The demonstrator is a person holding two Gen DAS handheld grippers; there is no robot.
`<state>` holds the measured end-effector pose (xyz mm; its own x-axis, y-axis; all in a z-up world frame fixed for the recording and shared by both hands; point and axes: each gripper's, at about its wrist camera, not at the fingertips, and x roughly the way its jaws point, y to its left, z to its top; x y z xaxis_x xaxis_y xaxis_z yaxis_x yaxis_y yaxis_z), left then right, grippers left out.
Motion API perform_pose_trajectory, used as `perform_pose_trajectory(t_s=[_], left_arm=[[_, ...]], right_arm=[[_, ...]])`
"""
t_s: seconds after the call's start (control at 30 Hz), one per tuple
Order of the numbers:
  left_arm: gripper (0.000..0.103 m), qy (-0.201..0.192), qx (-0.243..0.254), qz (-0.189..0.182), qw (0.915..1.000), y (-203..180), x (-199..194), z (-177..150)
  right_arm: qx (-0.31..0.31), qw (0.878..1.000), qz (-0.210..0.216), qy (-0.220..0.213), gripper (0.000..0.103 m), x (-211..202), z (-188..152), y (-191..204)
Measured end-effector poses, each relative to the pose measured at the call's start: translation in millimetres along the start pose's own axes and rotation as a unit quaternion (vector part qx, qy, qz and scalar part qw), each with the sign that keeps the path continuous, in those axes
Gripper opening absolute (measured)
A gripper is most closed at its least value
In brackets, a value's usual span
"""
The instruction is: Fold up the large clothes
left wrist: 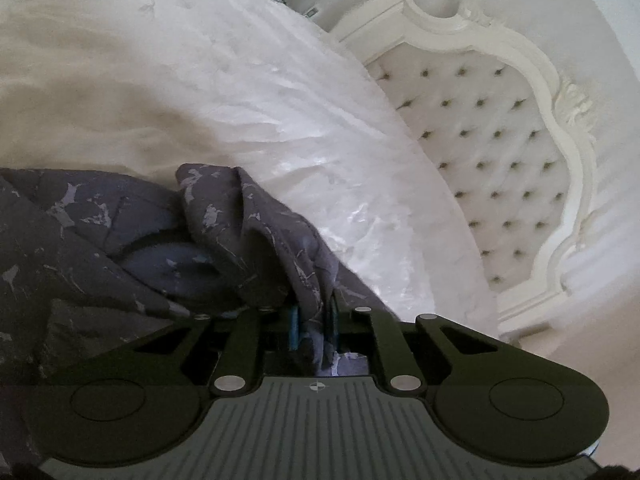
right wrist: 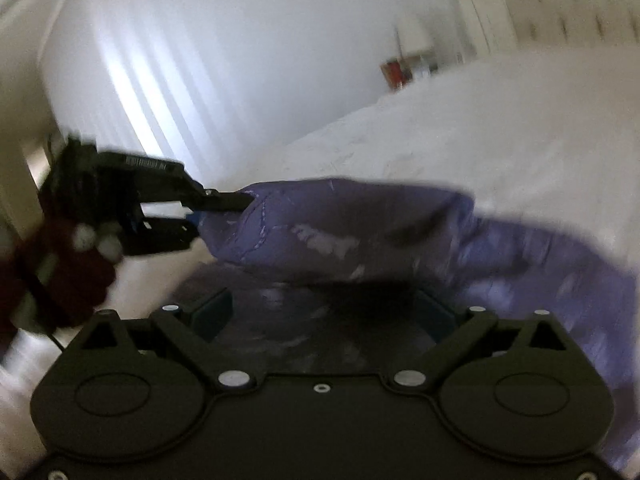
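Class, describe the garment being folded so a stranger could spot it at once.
Start at the white bedspread below the tufted headboard. On it lies the dark purple garment, streaked with pale marks. It is the only dark fabric on the bed, and the left gripper pinches one fold of it.

Garment (right wrist: 352, 232) bunched ahead of right tool (right wrist: 324, 320); headboard (left wrist: 500, 152) beyond bed (left wrist: 200, 80).

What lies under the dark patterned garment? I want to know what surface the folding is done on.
Under the garment a white bedspread shows around it; the part beneath the cloth is covered. The left gripper pinches one edge.
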<state>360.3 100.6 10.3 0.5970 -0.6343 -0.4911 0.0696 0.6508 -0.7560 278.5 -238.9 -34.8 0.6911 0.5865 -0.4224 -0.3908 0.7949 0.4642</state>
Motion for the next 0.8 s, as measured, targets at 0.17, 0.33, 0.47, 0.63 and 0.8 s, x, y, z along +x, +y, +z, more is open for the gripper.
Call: perform_pose_trajectory(t_s=[0.17,0.33,0.47,0.63,0.8], left_arm=[[0.013,0.007,-0.009,-0.007,0.9999,0.1,-2.7,-10.2],[0.013,0.012,-0.011,-0.008,0.9998,0.3,-5.2,-10.8],[0.013,0.008,-0.005,-0.018,0.9998,0.5,-14.8,-20.5],[0.014,0.020,0.076,0.022,0.9966,3.4,-14.1,-59.8],[0.016,0.056,0.148,0.104,0.9819,25.7,9.0,-97.0]], right_arm=[[0.198,0.976,0.089,0.031,0.100,21.4,-3.4,-46.8],[0.328,0.938,0.111,0.005,0.099,53.8,7.2,-92.9],[0.288,0.954,0.069,-0.054,0.098,47.3,50.1,-93.7],[0.230,0.972,-0.001,-0.047,0.098,26.9,58.3,-83.0],[0.192,0.978,-0.081,0.018,0.098,20.0,25.7,-77.7]])
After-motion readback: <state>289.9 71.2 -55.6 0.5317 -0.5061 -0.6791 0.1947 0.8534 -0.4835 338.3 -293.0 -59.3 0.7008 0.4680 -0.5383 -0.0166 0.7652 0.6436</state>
